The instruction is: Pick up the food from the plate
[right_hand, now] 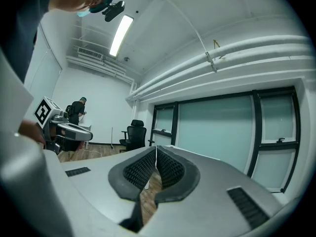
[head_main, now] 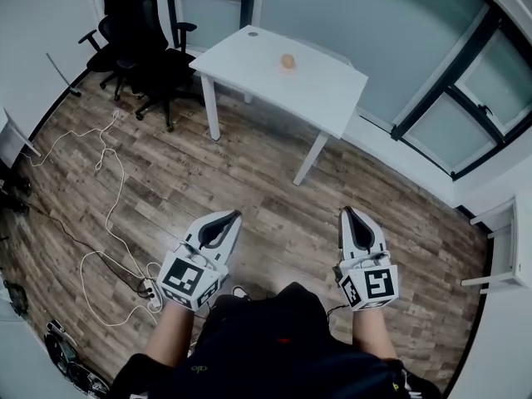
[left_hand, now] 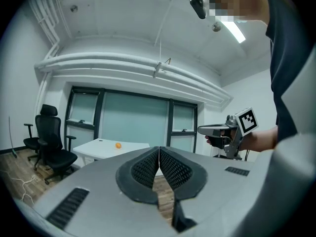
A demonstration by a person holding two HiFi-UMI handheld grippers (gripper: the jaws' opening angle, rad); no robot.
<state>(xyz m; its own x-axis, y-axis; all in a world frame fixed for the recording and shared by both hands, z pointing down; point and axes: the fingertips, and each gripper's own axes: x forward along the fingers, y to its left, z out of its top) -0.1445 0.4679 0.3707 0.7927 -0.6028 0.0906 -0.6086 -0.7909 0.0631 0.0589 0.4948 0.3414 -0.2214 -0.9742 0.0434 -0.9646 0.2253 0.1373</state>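
A small orange piece of food (head_main: 287,61) lies on the white table (head_main: 332,90) far ahead of me; the plate under it is too pale to make out. The same food (left_hand: 118,145) shows tiny in the left gripper view, left of the jaws. My left gripper (head_main: 234,216) and right gripper (head_main: 344,211) are held low in front of my body over the wooden floor, well short of the table. Both are shut with nothing between the pads (left_hand: 148,168) (right_hand: 169,166). The right gripper (left_hand: 217,130) and left gripper (right_hand: 64,130) each show in the other's view.
Black office chairs (head_main: 137,36) stand left of the table. White cables and a power strip (head_main: 150,288) lie on the floor at my left. Glass partitions (head_main: 465,90) run behind the table. A person (right_hand: 78,110) stands far off in the right gripper view.
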